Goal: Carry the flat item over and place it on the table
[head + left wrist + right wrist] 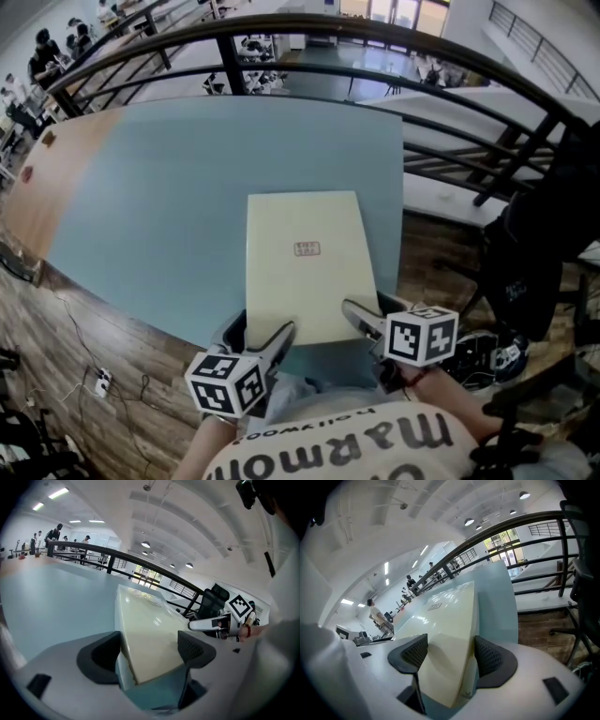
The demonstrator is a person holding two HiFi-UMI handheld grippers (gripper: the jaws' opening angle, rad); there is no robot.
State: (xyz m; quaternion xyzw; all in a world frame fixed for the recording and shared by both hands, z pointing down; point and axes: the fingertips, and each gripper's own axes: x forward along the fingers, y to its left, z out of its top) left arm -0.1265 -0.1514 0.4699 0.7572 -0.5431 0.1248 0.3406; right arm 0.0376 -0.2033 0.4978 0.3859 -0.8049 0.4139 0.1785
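A flat cream board (pixel 305 262) with a small red stamp at its middle lies over the near edge of the pale blue table (pixel 169 187). My left gripper (pixel 272 342) is shut on the board's near left corner, and my right gripper (pixel 361 319) is shut on its near right corner. In the left gripper view the board (pixel 150 630) runs out from between the dark pads (pixel 194 648). In the right gripper view the board (pixel 445 634) is pinched edge-on between both pads (pixel 490 660).
A black railing (pixel 375 37) curves behind the table. A dark office chair (pixel 525 262) stands on the wooden floor at the right. Cables and a power strip (pixel 101 381) lie on the floor at the left. People sit far off at the top left.
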